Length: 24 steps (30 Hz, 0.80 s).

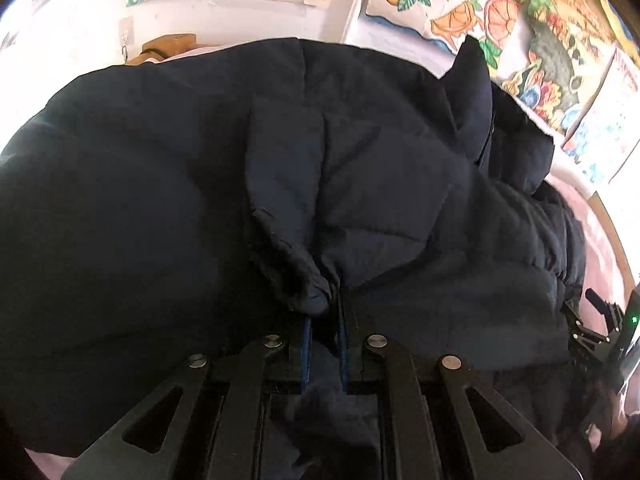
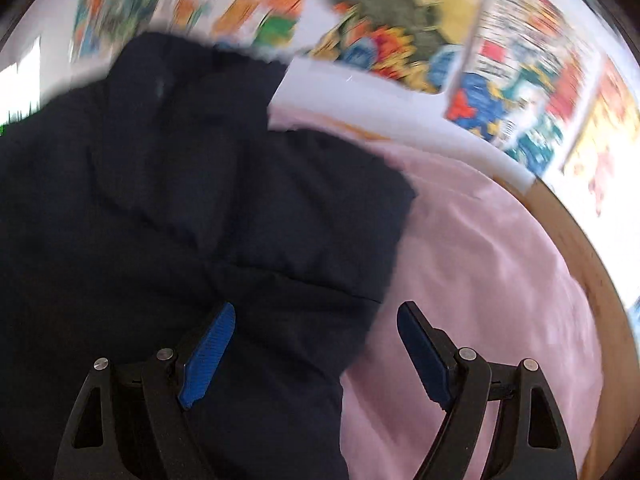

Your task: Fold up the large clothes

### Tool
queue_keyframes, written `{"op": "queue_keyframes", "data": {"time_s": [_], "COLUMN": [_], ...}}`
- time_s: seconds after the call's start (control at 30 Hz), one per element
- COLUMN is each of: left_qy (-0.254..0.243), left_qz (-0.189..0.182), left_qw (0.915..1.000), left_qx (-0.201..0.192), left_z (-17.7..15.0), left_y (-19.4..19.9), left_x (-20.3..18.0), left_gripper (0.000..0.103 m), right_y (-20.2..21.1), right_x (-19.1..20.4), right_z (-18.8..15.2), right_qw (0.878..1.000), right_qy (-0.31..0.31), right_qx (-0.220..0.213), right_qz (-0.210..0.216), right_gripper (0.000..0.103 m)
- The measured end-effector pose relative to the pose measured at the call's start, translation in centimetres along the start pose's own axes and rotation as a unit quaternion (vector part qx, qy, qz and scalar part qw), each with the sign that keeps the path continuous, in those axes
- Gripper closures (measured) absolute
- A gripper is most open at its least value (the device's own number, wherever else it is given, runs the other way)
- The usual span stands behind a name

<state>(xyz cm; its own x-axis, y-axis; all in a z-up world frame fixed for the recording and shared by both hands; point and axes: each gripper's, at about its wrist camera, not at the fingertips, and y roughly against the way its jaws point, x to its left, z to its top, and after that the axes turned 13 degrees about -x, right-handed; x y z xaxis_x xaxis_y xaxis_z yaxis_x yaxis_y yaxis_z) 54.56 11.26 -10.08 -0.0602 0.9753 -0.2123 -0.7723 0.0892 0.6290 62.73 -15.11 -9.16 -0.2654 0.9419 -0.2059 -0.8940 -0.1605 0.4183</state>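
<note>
Fold incomplete: left gripper clamped on bunched dark jacket, right gripper wide open and empty, its blurred view apparently over the pink bedsheet edge.

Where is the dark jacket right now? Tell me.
In both wrist views the dark jacket lies on the pink sheet, bunched in the left gripper, beside the open right gripper.

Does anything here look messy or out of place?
Nothing looks damaged. The dark jacket lies rumpled on the pink sheet, with a bunch of fabric pinched in the left gripper. The right gripper is open above its edge.
</note>
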Motion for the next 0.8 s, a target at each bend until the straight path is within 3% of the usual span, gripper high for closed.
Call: {"op": "queue_keyframes", "data": {"time_s": [0.1,0.2,0.33,0.47,0.53,0.63,0.7,0.73,0.8], "left_qy": [-0.001,0.028,0.056,0.074,0.102,0.164,0.204,0.234,0.309], "left_qz": [-0.002,-0.030,-0.058,-0.063,-0.075,-0.061,-0.017,0.016,0.074], "left_qw": [1.0000,0.9991,0.9967,0.9953,0.9918,0.9837,0.9763,0.9681,0.9400], "left_qx": [0.005,0.005,0.011,0.000,-0.011,-0.041,-0.070,-0.089,-0.124], "left_z": [-0.1,0.3,0.2,-0.7,-0.9,-1.3,-1.7,-2.2,-3.4], "left_y": [-0.7,-0.2,2.1,5.7,8.0,11.1,13.5,14.8,16.7], "left_x": [-0.1,0.6,1.6,2.8,3.5,6.8,10.1,12.1,16.0], "left_gripper": [0.091,0.089,0.059,0.030,0.029,0.028,0.028,0.028,0.026], "right_y": [-1.5,-1.7,-0.3,1.8,3.1,5.5,7.4,8.1,9.8], "right_x": [0.6,-0.5,-2.6,-3.9,-4.3,-4.8,-5.1,-4.9,-4.4], "right_z": [-0.9,-1.3,-1.4,-1.3,-1.4,-1.4,-1.2,-1.0,-0.5], "right_qw": [1.000,1.000,0.999,0.996,0.994,0.992,0.989,0.988,0.983], "right_qy": [0.012,-0.012,-0.054,-0.081,-0.084,-0.090,-0.094,-0.097,-0.107], "right_qx": [0.016,0.020,0.001,-0.009,-0.014,-0.025,-0.037,-0.042,-0.056], "right_qz": [-0.013,-0.010,0.007,0.047,0.064,0.087,0.106,0.113,0.137], "right_gripper": [0.013,0.010,0.010,0.009,0.009,0.007,0.005,0.003,0.000]}}
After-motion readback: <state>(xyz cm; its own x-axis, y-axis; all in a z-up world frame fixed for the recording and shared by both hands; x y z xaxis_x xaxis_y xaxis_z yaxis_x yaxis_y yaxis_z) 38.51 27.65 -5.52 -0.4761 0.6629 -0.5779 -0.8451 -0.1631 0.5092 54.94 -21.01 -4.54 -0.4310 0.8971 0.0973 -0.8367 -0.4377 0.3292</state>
